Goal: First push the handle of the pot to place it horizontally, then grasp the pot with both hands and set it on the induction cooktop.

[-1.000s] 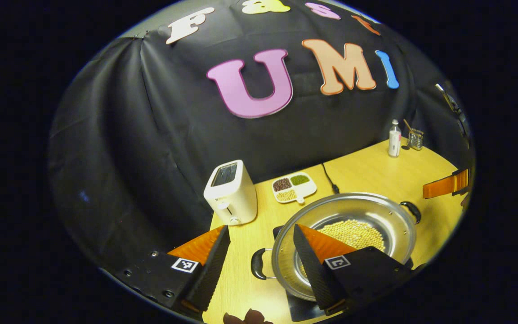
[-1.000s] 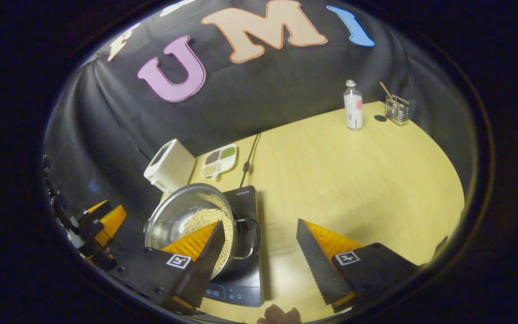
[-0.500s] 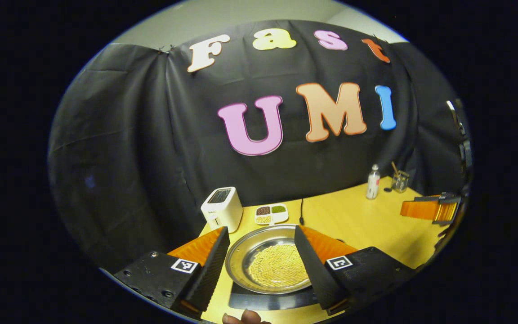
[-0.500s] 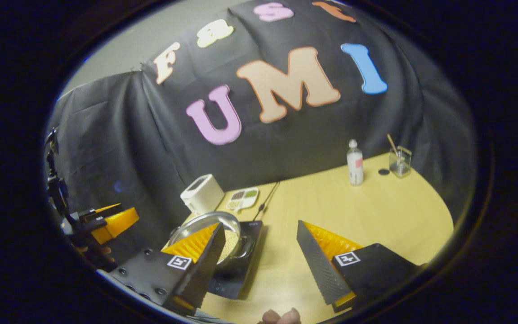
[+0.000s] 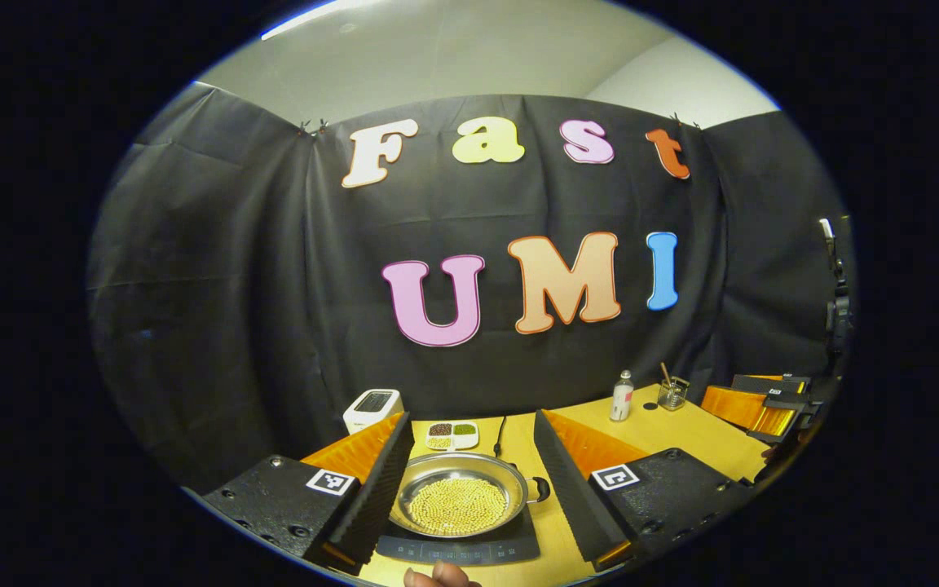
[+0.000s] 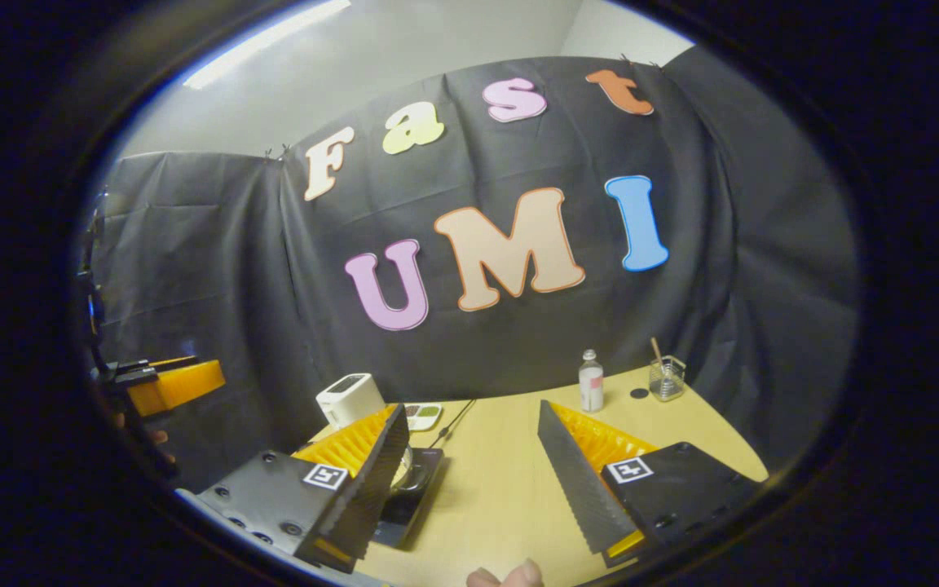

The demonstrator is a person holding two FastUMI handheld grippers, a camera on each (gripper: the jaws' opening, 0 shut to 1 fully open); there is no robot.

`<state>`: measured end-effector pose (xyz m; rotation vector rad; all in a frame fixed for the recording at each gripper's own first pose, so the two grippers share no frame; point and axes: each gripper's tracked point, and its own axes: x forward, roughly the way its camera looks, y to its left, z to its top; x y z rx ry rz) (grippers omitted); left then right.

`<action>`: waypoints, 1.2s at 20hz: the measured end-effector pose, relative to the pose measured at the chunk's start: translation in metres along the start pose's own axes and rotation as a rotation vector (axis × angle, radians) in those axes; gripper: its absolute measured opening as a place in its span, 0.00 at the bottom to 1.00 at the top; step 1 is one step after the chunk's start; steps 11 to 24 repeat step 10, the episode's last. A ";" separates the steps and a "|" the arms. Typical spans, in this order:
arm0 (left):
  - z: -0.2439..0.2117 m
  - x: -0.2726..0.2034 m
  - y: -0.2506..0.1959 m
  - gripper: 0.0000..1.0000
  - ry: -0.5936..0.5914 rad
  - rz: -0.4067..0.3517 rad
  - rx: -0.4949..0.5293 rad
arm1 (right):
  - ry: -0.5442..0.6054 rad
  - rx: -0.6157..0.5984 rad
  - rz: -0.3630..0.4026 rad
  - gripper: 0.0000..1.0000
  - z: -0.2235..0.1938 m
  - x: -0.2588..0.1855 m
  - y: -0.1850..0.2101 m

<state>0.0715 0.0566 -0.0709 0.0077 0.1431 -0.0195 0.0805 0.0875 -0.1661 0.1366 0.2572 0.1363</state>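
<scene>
Steel pot (image 5: 460, 497) sits on the black induction cooktop (image 5: 469, 548), its round bottom covered with pale yellow beans (image 5: 456, 505) and one dark handle (image 5: 541, 488) sticking out to its right in the left gripper view. Left gripper (image 5: 473, 473) hangs above and short of the pot with jaws apart, nothing between them. Right gripper (image 6: 471, 456) is likewise held off the wooden surface (image 6: 510, 481), jaws apart and holding nothing, the cooktop just beside its left finger. Farther back stand a white toaster (image 5: 372, 409), a divided dish (image 5: 451, 434) of grains, a small bottle (image 5: 621, 395) and a glass jar (image 5: 671, 394).
</scene>
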 end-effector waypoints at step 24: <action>0.029 -0.070 -0.013 0.92 -0.123 -0.042 -0.062 | -0.130 -0.130 -0.112 0.92 0.047 -0.116 0.001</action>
